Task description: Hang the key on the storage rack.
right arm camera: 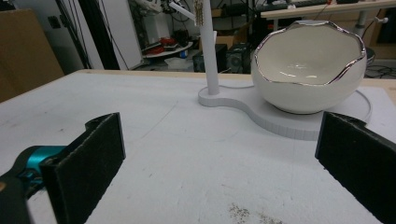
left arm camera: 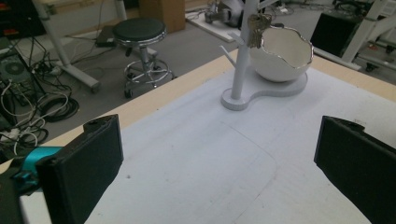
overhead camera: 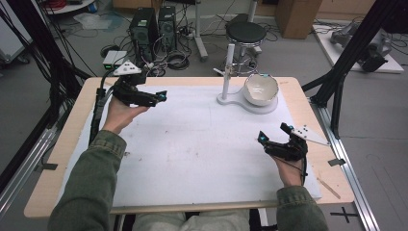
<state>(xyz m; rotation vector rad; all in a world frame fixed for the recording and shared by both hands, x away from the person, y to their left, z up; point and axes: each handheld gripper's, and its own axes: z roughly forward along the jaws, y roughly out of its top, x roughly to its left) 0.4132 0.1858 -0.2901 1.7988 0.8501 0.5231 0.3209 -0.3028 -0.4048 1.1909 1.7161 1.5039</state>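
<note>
At the far right of the table, a white bowl sits on a flat, white, rounded base. The bowl is glossy ceramic, its rim jagged like a broken eggshell and edged in silver; its inside looks empty in the right gripper view. A slim white post with short pegs rises from the base's left lobe, just beside the bowl; a bunch of keys hangs from a peg, over the bowl's rim. A matte white sheet, faintly speckled, covers the pale wooden tabletop.

Left gripper: far left, held above the sheet, jaws spread wide, holding nothing. Its pads are flat, black and foam-like.

Right gripper: near right, well short of the bowl, jaws wide apart, nothing between them.
</note>
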